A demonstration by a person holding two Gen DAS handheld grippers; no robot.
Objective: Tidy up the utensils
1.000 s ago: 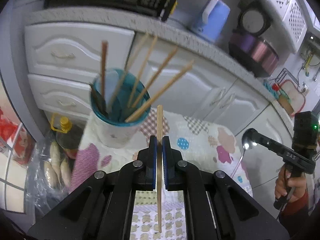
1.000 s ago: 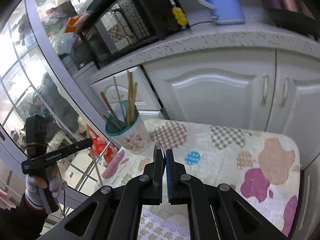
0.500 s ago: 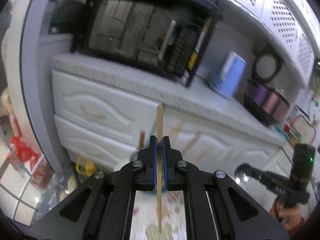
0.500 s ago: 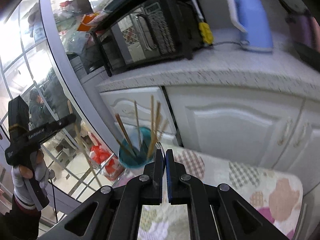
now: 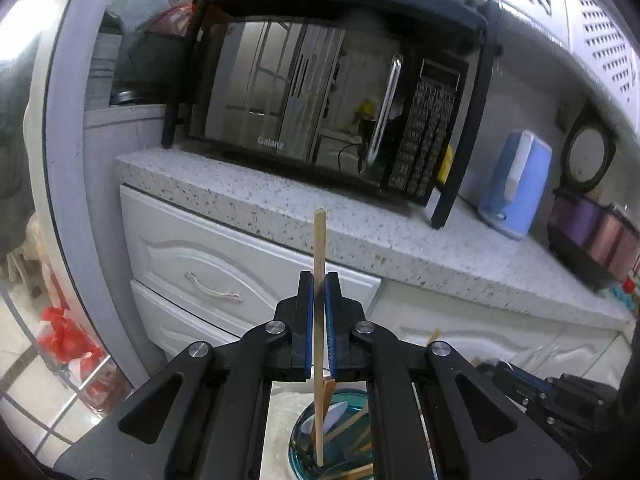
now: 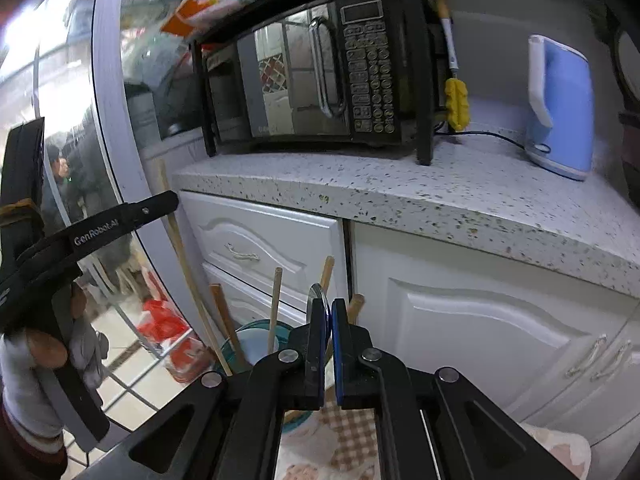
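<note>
My left gripper (image 5: 319, 280) is shut on a wooden chopstick (image 5: 319, 248) held upright, its lower end inside the teal-rimmed utensil cup (image 5: 301, 444) just below, which holds several other chopsticks. My right gripper (image 6: 327, 306) is shut on a metal spoon (image 6: 315, 294), seen edge-on, its bowl poking up above the fingers. The cup (image 6: 250, 330) with its chopsticks stands just left of and behind the right gripper. The left gripper (image 6: 152, 208) with its chopstick shows at the left of the right wrist view.
A black microwave (image 5: 332, 100) and a blue kettle (image 5: 516, 188) stand on the speckled counter (image 5: 360, 232) above white drawers (image 5: 224, 264) and cabinet doors (image 6: 500, 328). A patterned cloth (image 6: 352, 436) covers the table under the cup.
The left gripper tilted up and moved over the cup, bringing the chopstick's lower end into it. The right gripper with the spoon tilted up and moved closer to the cup.
</note>
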